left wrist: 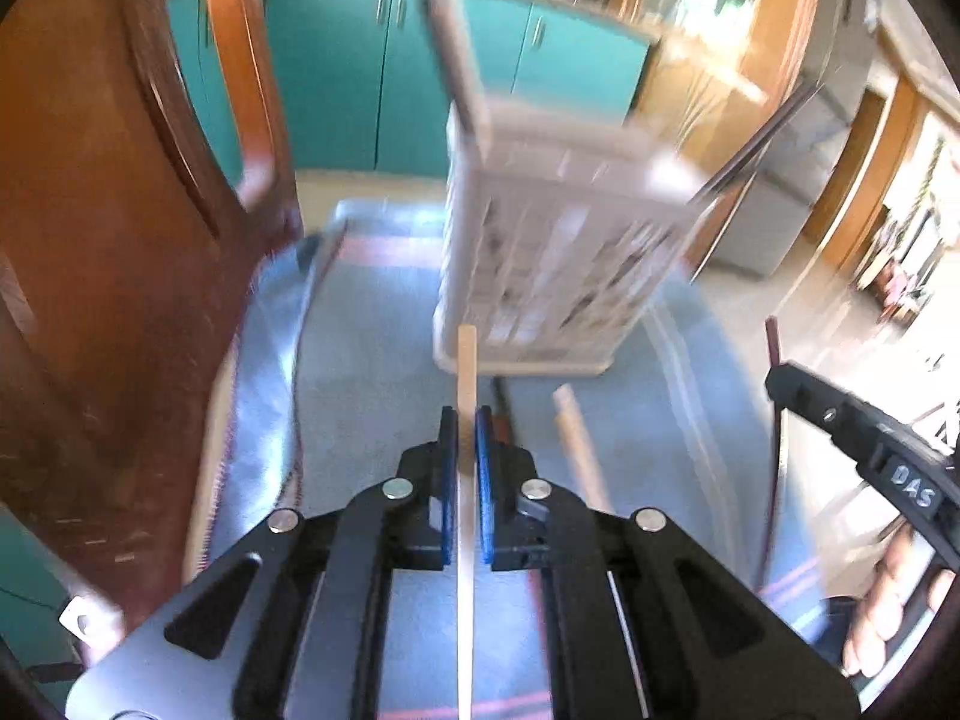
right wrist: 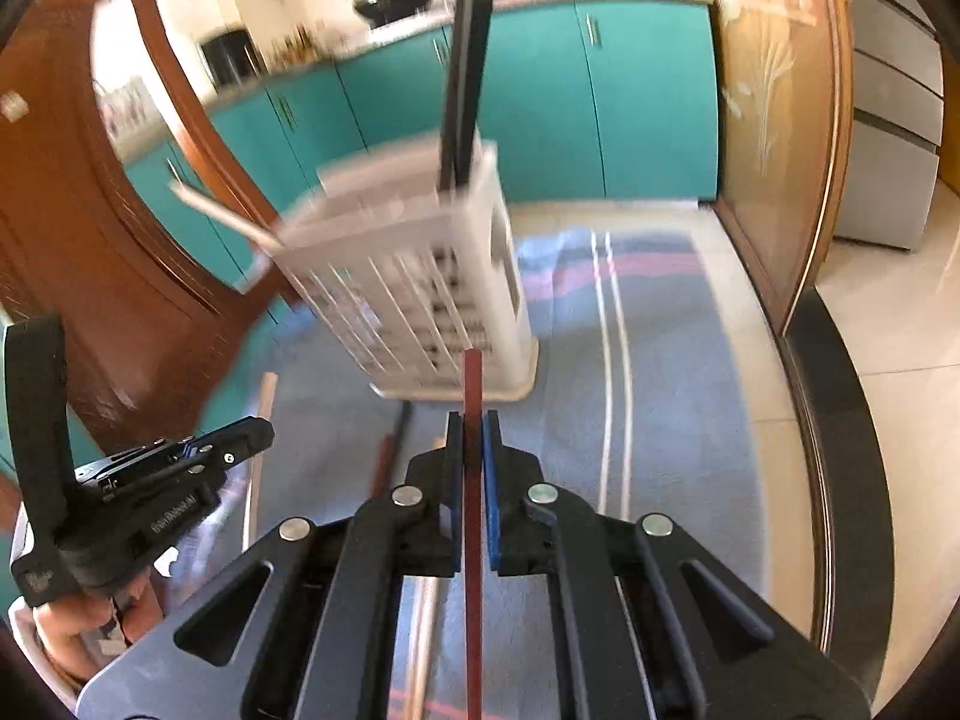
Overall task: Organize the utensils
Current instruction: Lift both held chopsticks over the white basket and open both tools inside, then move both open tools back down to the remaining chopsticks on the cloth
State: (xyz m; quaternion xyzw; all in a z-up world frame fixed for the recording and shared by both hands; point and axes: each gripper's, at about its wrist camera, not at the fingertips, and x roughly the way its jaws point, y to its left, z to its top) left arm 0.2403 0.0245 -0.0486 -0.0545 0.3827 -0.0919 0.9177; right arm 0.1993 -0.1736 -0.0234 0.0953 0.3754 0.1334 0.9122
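A: Utensil holder point(right wrist: 420, 276) ahead of the right gripper point(right wrist: 473, 438) is blurred; only a dark utensil point(right wrist: 465, 84) and a pale stick point(right wrist: 222, 213) are visible in it.

B: Right pinches a red-brown stick point(right wrist: 473, 396). Left gripper point(left wrist: 467, 438) pinches a light wooden stick point(left wrist: 467, 360), holder just beyond.

Right hand-held gripper point(right wrist: 472, 426) clamps a reddish-brown stick point(right wrist: 472, 396), pointing toward a white slatted utensil holder point(right wrist: 420, 276) standing on a blue cloth point(right wrist: 660, 390). Dark utensils point(right wrist: 465, 78) rise from the holder; left hand-held gripper point(right wrist: 252, 435) appears at left.
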